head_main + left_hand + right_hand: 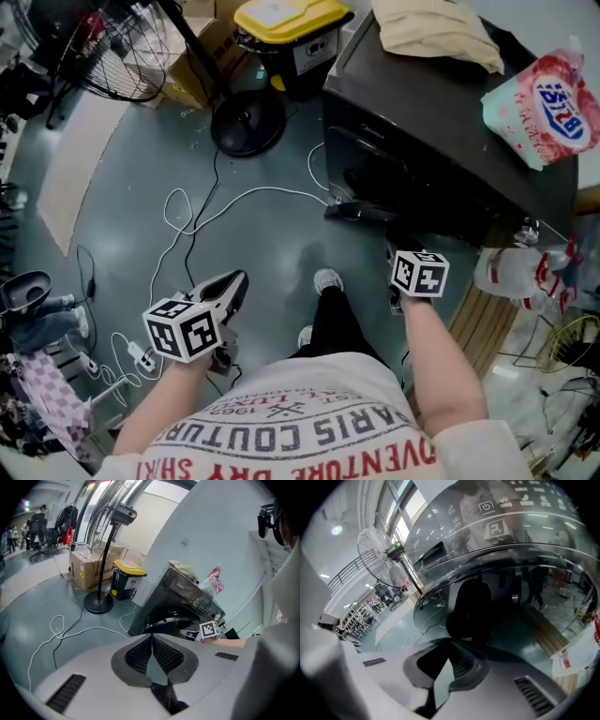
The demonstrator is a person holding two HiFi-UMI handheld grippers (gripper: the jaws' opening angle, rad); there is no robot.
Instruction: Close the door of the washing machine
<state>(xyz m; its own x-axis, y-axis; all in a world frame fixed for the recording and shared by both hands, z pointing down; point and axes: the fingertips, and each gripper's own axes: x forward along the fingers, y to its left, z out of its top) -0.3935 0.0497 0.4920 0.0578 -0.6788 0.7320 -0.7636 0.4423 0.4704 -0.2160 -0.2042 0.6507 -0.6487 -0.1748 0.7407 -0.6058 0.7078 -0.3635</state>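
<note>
Jaws on both of our tongs are pressed together at the tips, with nothing pinched between them. We hold the left gripper low over the grey-green floor, well apart from the dark front-loading washing machine, its nose aimed toward that machine. Our right gripper is close up against the machine's round glossy glass door; we cannot tell whether its tips touch the glass. Seen from the left gripper view, the door stands swung out from the machine's front, not shut, with the right gripper just beside it.

On the machine's top lie a beige folded cloth and a pink-and-white plastic package. Near the machine's far corner stand a black bin with a yellow lid and the round black base of a standing fan. A thin white cable loops across the floor between the fan base and our feet.
</note>
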